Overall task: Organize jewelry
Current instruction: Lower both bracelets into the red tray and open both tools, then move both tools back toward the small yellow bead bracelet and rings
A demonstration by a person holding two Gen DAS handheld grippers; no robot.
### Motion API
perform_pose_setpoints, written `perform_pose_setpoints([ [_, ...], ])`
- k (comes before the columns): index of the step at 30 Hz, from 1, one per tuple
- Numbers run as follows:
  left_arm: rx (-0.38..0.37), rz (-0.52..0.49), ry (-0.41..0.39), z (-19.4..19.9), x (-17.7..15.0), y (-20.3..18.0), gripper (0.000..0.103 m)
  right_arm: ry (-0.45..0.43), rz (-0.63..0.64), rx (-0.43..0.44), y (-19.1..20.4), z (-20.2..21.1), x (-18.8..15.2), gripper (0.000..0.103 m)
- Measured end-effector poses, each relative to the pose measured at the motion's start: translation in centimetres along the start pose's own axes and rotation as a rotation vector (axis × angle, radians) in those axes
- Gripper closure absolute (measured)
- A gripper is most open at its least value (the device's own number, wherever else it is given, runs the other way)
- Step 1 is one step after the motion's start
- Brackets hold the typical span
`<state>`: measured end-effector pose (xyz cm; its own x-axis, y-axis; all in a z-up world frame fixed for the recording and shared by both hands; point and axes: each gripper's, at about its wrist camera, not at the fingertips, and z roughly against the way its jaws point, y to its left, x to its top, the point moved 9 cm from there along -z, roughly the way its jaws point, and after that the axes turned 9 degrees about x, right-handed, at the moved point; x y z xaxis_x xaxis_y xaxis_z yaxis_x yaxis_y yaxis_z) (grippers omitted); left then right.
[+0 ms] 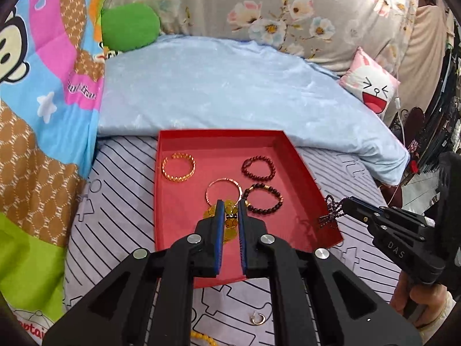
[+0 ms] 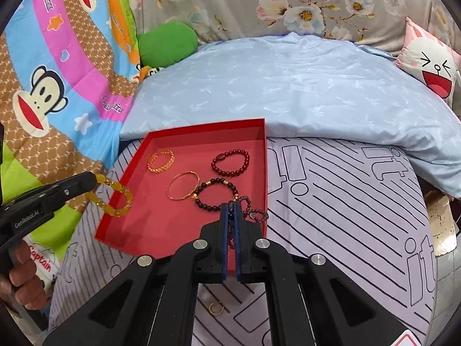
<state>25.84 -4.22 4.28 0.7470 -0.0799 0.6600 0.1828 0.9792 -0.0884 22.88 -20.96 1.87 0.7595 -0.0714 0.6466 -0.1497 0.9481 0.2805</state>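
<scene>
Left tool clamps yellow bracelet, right tool clamps purple beads, over red tray holding four bracelets.

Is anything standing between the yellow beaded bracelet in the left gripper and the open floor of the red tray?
Nothing visible: the yellow bracelet hangs from the left gripper over the red tray's near-left corner, bare there.
</scene>
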Motion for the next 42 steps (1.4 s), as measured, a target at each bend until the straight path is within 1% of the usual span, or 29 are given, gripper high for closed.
perform_pose_setpoints([
  [4,0.004,-0.01,0.039,-2.2,-1.1,-0.6,0.094,0.037,0.042,-0.033,0.6,-2.3,-0.4,0.099],
  [7,0.014,-0.026,0.052,-3.3,-1.6,-0.9,0.094,0.059,0.065,-0.053,1.0,-3.6,-0.6,0.099],
  [8,0.012,-0.026,0.056,-3.6,-1.8,-1.0,0.094,0.068,0.06,-0.042,1.1,-4.0,-0.7,0.099],
  [10,0.008,-0.02,0.067,-4.1,-1.8,-1.2,0.094,0.079,0.041,0.007,1.6,-4.6,-0.8,0.098],
  [11,-0.003,-0.01,0.076,-4.4,-1.8,-1.3,0.094,0.075,0.025,0.054,2.0,-4.7,-0.6,0.097],
  [13,-0.038,0.021,0.069,-4.4,-1.5,-1.5,0.093,0.049,0.004,0.099,2.6,-4.4,-0.1,0.087],
  [14,-0.05,0.033,0.063,-4.3,-1.3,-1.5,0.093,0.019,-0.005,0.115,2.8,-3.9,0.4,0.075],
  [15,-0.052,0.034,0.058,-4.2,-1.1,-1.5,0.091,0.001,-0.01,0.12,2.9,-3.6,0.7,0.07],
  [16,-0.046,0.035,0.054,-4.2,-0.9,-1.5,0.087,-0.015,-0.014,0.122,2.9,-3.2,1.0,0.07],
  [18,-0.039,0.037,0.048,-4.0,-0.8,-1.3,0.085,-0.027,-0.025,0.114,2.6,-2.7,1.3,0.07],
  [22,-0.025,0.044,0.041,-3.8,-0.7,-0.7,0.084,-0.024,-0.036,0.085,1.7,-2.2,1.0,0.07],
  [28,-0.001,0.034,0.042,-3.3,-1.6,-0.1,0.084,-0.019,-0.016,0.063,1.9,-1.7,-0.1,0.07],
  [32,0.016,0.026,0.037,-2.4,-2.5,0.3,0.084,-0.021,-0.002,0.056,2.4,-0.9,-1.0,0.07],
  [42,0.027,0.031,0.038,0.5,-5.5,0.8,0.084,-0.004,0.006,0.053,3.5,0.9,-4.0,0.07],
])
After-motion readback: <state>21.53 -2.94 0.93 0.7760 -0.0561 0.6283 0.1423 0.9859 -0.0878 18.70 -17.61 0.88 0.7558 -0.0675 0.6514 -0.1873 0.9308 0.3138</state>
